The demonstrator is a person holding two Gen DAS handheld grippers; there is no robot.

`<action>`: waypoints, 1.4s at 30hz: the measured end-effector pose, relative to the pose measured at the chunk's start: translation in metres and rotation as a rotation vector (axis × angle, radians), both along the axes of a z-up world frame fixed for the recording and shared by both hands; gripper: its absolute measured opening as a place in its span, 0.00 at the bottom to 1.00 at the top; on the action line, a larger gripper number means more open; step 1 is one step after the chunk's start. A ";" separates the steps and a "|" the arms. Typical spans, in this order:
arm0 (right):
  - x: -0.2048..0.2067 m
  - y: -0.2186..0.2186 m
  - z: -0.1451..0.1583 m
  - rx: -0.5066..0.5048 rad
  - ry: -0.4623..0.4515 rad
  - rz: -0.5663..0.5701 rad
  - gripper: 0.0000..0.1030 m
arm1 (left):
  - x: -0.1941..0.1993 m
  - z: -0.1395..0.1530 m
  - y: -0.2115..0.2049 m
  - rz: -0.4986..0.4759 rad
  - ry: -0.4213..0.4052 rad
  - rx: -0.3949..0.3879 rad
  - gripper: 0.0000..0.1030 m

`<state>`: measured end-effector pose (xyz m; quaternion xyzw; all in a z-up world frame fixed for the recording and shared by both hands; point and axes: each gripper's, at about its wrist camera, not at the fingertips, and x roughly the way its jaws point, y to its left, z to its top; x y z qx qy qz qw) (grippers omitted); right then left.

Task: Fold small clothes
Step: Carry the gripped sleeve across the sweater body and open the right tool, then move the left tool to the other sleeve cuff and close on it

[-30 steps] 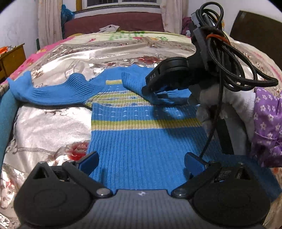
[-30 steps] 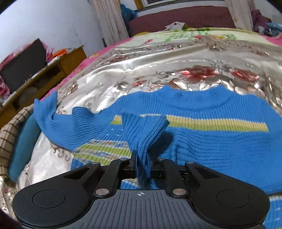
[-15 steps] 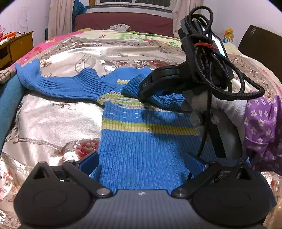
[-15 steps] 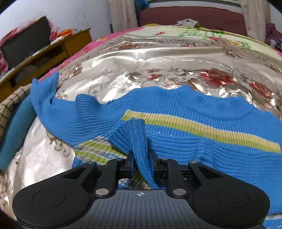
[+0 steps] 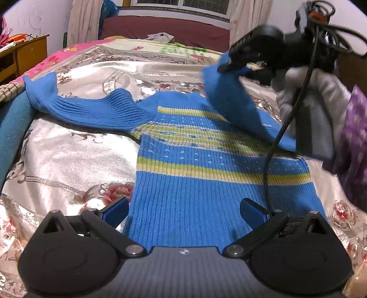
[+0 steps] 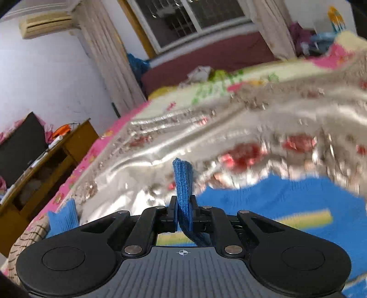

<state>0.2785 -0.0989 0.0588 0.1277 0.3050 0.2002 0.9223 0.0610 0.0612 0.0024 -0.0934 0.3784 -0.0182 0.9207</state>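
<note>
Sweater (image 5: 206,188): blue knit with yellow-green stripes, lay flat on the bed, hem nearest the left claw, body stretching away ahead of it.
Right sleeve (image 5: 231,100): lifted clear of the sweater's body, hanging slantwise from the right claw down to the shoulder.
Left sleeve (image 5: 80,107): spread out on the bed, ahead and to the left of the left claw, cuff at the bed's edge.
Left claw (image 5: 183,211): released, jaws wide apart, low over the sweater's hem; whether its blue pads (image 5: 114,209) touched the knit could not be told.
Right claw (image 6: 183,213): clenched on the right sleeve's cuff; jaws had just been closing with the knit between them; a strip of cuff stood up past the fingertips.
Right claw, seen from the left claw (image 5: 231,65): ahead and to the right, raised above the bed, gripped by a white-gloved hand (image 5: 305,91); cable (image 5: 282,128) trailing down.
Bed (image 5: 75,149): shiny silver cover with red flowers, under and ahead of both claws.
Wooden cabinet (image 6: 45,169): far to the left of the right claw.
Window (image 6: 190,18): beyond the bed, curtains either side.
</note>
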 end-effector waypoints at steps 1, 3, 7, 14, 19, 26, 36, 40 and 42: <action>0.000 0.007 -0.001 -0.025 0.001 0.025 0.09 | 0.000 0.000 0.000 0.002 -0.001 0.002 1.00; -0.003 0.028 -0.015 -0.108 0.026 0.092 0.12 | 0.001 0.000 0.001 0.006 -0.003 0.007 1.00; -0.009 0.060 -0.068 -0.200 0.157 0.185 0.15 | 0.000 -0.001 0.003 0.018 0.001 0.022 1.00; -0.019 0.050 -0.068 -0.116 0.161 0.196 0.29 | 0.004 -0.005 0.005 0.028 0.012 0.024 1.00; -0.019 0.020 -0.055 -0.072 0.142 0.156 0.29 | 0.004 -0.005 0.002 0.023 0.006 0.040 1.00; -0.018 -0.025 -0.077 -0.106 0.223 0.004 0.29 | 0.005 -0.007 0.000 0.029 0.008 0.058 1.00; -0.048 -0.029 -0.065 -0.100 0.182 0.054 0.35 | 0.003 0.006 0.009 0.073 -0.039 0.099 1.00; -0.064 -0.035 -0.058 -0.042 0.166 0.065 0.35 | 0.008 0.023 0.037 0.142 -0.112 0.168 1.00; -0.073 -0.036 -0.057 -0.025 0.164 0.073 0.35 | 0.019 0.028 0.058 0.195 -0.111 0.191 1.00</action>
